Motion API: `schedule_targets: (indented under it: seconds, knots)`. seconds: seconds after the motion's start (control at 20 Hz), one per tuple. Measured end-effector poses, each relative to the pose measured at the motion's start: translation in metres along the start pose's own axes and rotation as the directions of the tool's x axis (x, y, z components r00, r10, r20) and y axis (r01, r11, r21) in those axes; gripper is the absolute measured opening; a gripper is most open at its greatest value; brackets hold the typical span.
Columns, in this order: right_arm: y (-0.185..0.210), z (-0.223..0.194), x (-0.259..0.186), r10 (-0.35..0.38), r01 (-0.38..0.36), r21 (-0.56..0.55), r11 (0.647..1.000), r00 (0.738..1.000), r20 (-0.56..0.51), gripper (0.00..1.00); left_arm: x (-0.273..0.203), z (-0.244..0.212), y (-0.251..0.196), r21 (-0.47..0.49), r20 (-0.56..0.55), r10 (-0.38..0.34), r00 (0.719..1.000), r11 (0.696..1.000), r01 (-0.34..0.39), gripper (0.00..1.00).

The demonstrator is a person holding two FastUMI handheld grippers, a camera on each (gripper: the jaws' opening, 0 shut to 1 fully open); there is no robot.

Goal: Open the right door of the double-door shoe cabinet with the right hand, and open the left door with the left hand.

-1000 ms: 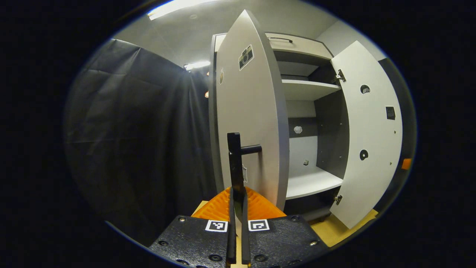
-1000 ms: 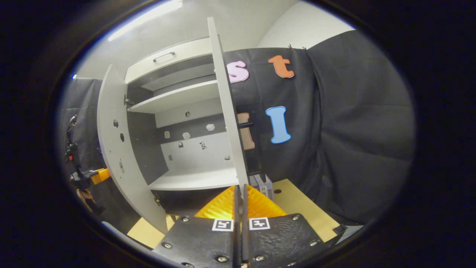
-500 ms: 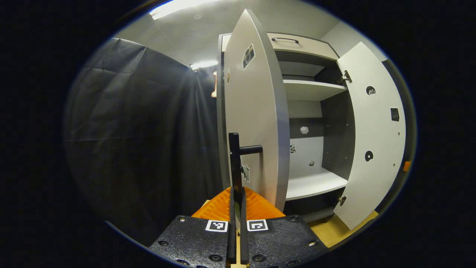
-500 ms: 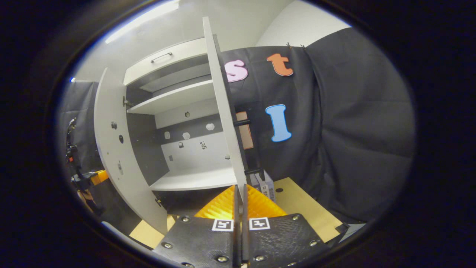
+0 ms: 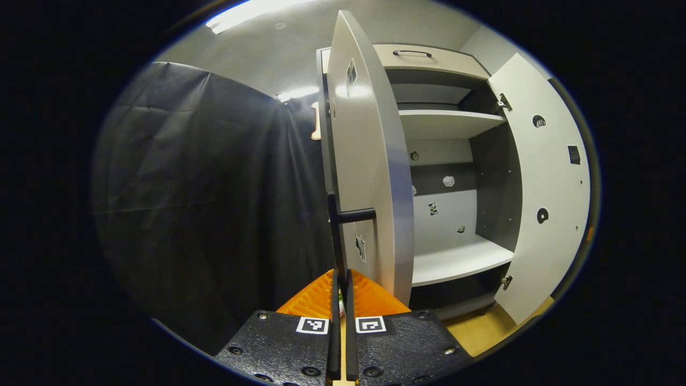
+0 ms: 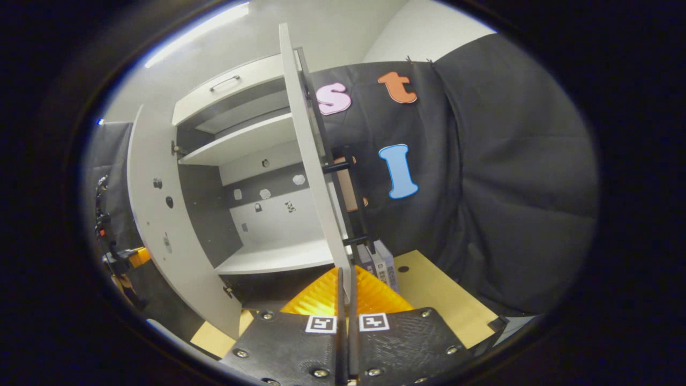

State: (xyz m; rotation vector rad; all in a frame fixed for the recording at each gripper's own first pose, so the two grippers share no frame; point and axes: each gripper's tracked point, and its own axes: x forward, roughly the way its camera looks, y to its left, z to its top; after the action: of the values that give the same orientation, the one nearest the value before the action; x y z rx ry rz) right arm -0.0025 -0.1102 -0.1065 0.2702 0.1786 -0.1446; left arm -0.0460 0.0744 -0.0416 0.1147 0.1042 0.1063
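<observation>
shoe cabinet (image 5: pixel 445 161) doors both stood open, the left gripper (image 5: pixel 341 279) clamped on the left door's handle (image 5: pixel 337 225) and the right gripper (image 6: pixel 345 279) pinching the right door's edge (image 6: pixel 316 177).

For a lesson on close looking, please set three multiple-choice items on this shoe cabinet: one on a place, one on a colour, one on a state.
1. Where is the drawer?
A. Above the shelves
B. Below the shelves
C. On the floor

2. What colour is the left door's handle?
A. White
B. Orange
C. Black

3. How do the doors stand?
A. Both shut
B. Both open
C. One open, one shut

Key:
1 A: the drawer front runs across the cabinet's top, over both shelves.
2 C: the bar handle is black against the pale door.
3 B: the left door and right door are swung out and the inside shows between them.
</observation>
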Motion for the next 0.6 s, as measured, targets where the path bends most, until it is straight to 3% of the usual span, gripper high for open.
schedule_targets:
  seconds: [0.3, 0.6]
  knots:
    - [0.002, -0.004, 0.003, 0.008, -0.008, 0.001, 1.000, 1.000, -0.010, 0.01, 0.002, -0.003, 0.016, -0.002, -0.004, 0.038, 0.999, 0.999, -0.038, 0.02]
    - [0.011, -0.010, 0.009, 0.028, -0.028, -0.004, 1.000, 0.999, -0.020, 0.01, 0.003, -0.004, 0.022, -0.013, -0.004, 0.027, 1.000, 1.000, -0.027, 0.02]
